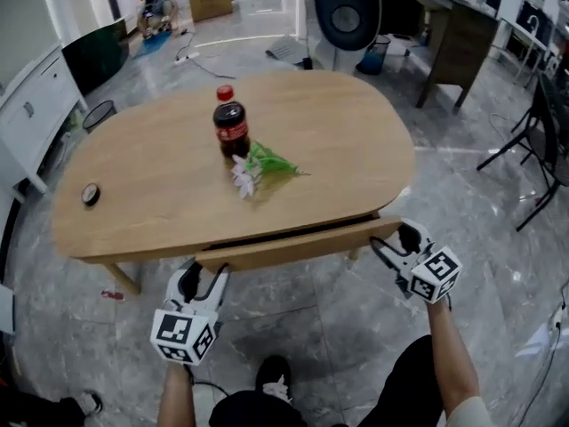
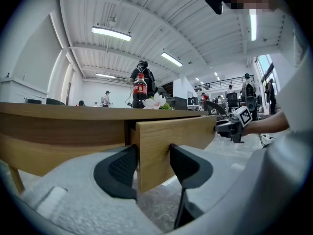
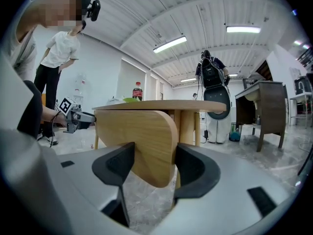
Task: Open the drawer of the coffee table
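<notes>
The oval wooden coffee table (image 1: 160, 176) has its drawer front (image 1: 293, 245) standing a little way out from the near edge, with a dark gap above it. My left gripper (image 1: 203, 278) clamps the drawer front's left end; in the left gripper view the jaws of that gripper (image 2: 153, 163) press both faces of the board (image 2: 171, 136). My right gripper (image 1: 387, 243) holds the right end, and in the right gripper view the gripper (image 3: 154, 163) has its jaws on either side of the rounded end (image 3: 137, 136).
On the tabletop stand a cola bottle (image 1: 230, 123), a white flower with green leaves (image 1: 258, 167) and a small round object (image 1: 91, 194). A white cabinet (image 1: 31, 105) lies left, a dark desk (image 1: 453, 34) and a chair (image 1: 542, 140) right. My shoe (image 1: 276, 376) is below.
</notes>
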A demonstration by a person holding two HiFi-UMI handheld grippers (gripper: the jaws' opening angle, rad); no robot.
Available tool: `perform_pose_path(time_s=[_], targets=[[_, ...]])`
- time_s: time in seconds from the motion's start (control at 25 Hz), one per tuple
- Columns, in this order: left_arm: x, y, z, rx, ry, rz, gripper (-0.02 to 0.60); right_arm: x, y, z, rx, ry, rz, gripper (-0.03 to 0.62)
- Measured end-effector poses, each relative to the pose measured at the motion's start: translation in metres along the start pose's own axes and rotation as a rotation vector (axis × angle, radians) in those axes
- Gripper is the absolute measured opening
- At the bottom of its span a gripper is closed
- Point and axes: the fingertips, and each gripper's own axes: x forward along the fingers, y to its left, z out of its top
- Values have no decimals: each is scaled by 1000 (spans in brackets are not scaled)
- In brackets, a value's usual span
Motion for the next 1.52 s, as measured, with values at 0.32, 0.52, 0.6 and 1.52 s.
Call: perform_pose_path(time_s=[0.32,0.52,0.6,1.52], targets=[[16,-8,1,-3,-54,-52,215,-15,-1,2,-35,52,-32,264],[13,-15,6,-5,-53,-61,215,-24,-2,4,-36,51,-40,265],[4,-13,5,-1,-51,-57,212,-22,3,4,-30,43,-27,265],[-11,-27,-5,9,-50,-79,207,-43,17,-4,-24,60,-22,265]])
